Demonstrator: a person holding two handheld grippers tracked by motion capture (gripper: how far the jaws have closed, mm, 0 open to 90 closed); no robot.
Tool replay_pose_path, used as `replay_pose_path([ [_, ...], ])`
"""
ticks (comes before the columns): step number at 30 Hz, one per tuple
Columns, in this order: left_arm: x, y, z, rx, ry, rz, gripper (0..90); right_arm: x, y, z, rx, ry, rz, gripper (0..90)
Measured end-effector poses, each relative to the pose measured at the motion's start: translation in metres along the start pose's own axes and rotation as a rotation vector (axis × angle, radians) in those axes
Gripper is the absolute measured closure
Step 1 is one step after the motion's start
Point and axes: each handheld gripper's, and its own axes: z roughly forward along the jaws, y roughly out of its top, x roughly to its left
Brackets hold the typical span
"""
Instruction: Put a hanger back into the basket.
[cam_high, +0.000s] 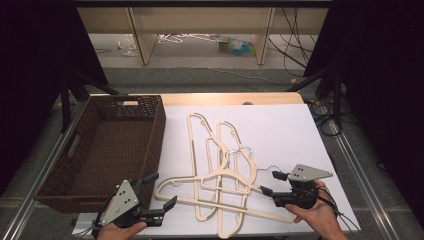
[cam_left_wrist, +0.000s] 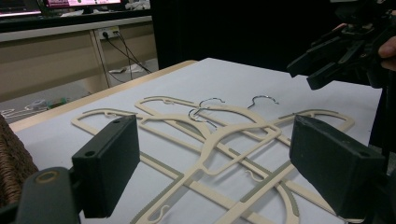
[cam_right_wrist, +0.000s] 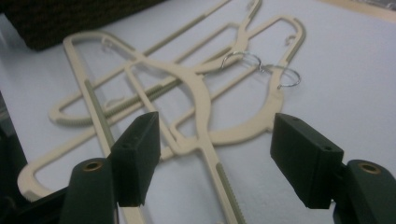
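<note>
White desk (cam_high: 280, 125) before us, wicker basket (cam_high: 150, 145) at left. We find cream hangers (cam_high: 220, 175) tangled at centre, flat. Our right gripper (cam_high: 267, 183) hovers beside pile, fingers apart, nothing clamped, likely lining up grab. Left gripper (cam_high: 162, 191) waits near basket, fingers apart.

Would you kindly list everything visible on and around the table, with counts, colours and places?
hangers: three by their wire hooks, cream, piled crosswise on the sheet between the two tools.
basket: one, dark brown wicker, at the table's left.
sheet: one, white, covering the table.
table: one, light wood, edge showing beyond the sheet.
floor clutter: several small items, count unclear, beyond the table.
left tool: one, black, open, beside the basket's near corner.
right tool: one, black, open, at the pile's right edge.
hands: two, at the bottom edge.
</note>
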Motion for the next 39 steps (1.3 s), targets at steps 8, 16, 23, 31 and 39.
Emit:
replay_pose_path([
  [8,0.000,0.000,0.001,0.002,-0.004,-0.002,16.0,-0.010,0.009,0.032,0.234,0.078,-0.066,44.0],
  [16,-0.001,-0.001,0.001,0.013,-0.014,0.002,16.0,-0.017,0.009,0.056,0.373,0.138,-0.116,54.6],
  [23,-0.001,-0.001,0.002,0.017,-0.014,-0.004,16.0,-0.020,0.010,0.067,0.459,0.174,-0.178,63.9],
  [31,-0.002,-0.002,0.003,0.026,-0.020,0.004,16.1,-0.020,0.014,0.073,0.529,0.171,-0.238,72.4],
  [39,-0.004,-0.002,0.007,0.038,-0.033,0.004,16.1,-0.021,0.019,0.077,0.568,0.189,-0.255,77.3],
])
